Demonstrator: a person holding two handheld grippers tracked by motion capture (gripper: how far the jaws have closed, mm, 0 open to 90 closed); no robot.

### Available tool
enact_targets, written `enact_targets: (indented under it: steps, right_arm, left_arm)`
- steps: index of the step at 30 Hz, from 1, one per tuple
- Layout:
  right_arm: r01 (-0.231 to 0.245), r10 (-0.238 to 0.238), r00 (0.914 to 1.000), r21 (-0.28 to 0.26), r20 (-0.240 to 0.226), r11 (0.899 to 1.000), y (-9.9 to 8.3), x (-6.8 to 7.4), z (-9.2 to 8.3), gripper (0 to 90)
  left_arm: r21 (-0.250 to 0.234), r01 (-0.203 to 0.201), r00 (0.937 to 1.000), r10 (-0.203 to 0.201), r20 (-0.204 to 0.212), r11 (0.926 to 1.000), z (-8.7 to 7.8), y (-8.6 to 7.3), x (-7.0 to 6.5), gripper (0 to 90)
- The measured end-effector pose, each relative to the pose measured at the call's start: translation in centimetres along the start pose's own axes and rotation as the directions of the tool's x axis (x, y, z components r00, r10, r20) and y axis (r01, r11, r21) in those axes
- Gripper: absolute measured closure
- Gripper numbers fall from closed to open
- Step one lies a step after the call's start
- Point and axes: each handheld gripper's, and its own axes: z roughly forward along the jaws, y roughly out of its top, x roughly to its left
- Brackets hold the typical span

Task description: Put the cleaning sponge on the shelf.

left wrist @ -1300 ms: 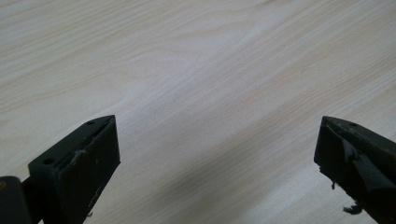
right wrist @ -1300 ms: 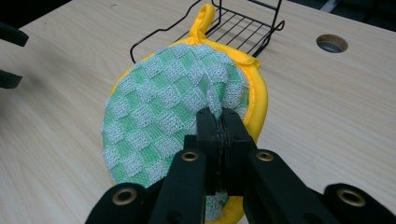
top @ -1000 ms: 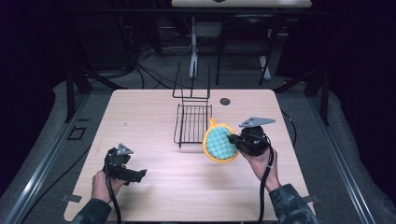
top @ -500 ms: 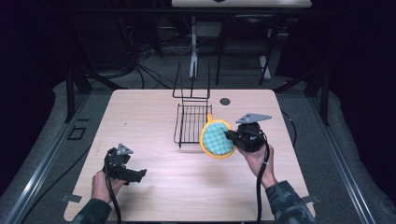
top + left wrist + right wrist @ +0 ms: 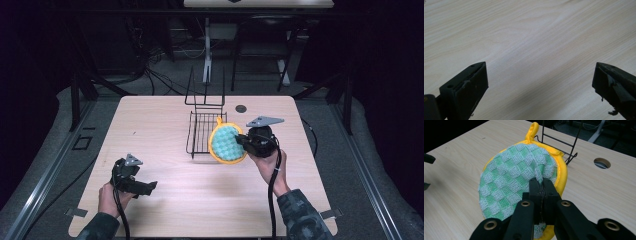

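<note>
A round pot holder [image 5: 226,144] [image 5: 519,185], green-and-white checked with a yellow rim and loop, hangs above the table at the right edge of a black wire rack [image 5: 202,131]. My right gripper [image 5: 243,142] [image 5: 541,185] is shut on the pot holder's edge, its jaws pinching the fabric. The rack's black wires [image 5: 559,143] stand just behind the holder's loop. My left gripper [image 5: 145,187] [image 5: 539,80] sits low over bare wood at the table's front left, open with nothing between its fingers.
The light wooden table [image 5: 160,125] has a round cable hole [image 5: 241,108] [image 5: 602,163] behind the rack. The rack's upright back frame [image 5: 205,90] rises at the table's far middle. Dark floor, cables and stands surround the table.
My right gripper has carried the pot holder a little to the left and away from me, closer to the rack. The left gripper has stayed put.
</note>
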Motion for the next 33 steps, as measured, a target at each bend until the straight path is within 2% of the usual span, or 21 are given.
enact_targets:
  steps: [6, 15, 33]
  right_arm:
    - [-0.011, 0.011, 0.9999, 0.001, 0.004, 1.000, 0.4, 0.1, 0.8, 88.3]
    - [0.004, -0.004, 0.9998, -0.003, 0.021, 1.000, 0.9, 0.7, 2.2, 88.3]
    - [-0.024, 0.025, 0.9988, -0.012, 0.042, 1.000, 1.5, 1.6, 5.4, 88.2]
  left_arm:
    - [0.000, 0.002, 1.0000, -0.002, 0.003, 1.0000, 0.0, 0.0, 0.0, 0.5]
    - [-0.001, -0.001, 1.0000, 0.001, 0.003, 1.0000, 0.0, 0.0, 0.0, 0.5]
    - [-0.005, 0.000, 1.0000, 0.000, -0.004, 1.0000, 0.0, 0.0, 0.0, 0.7]
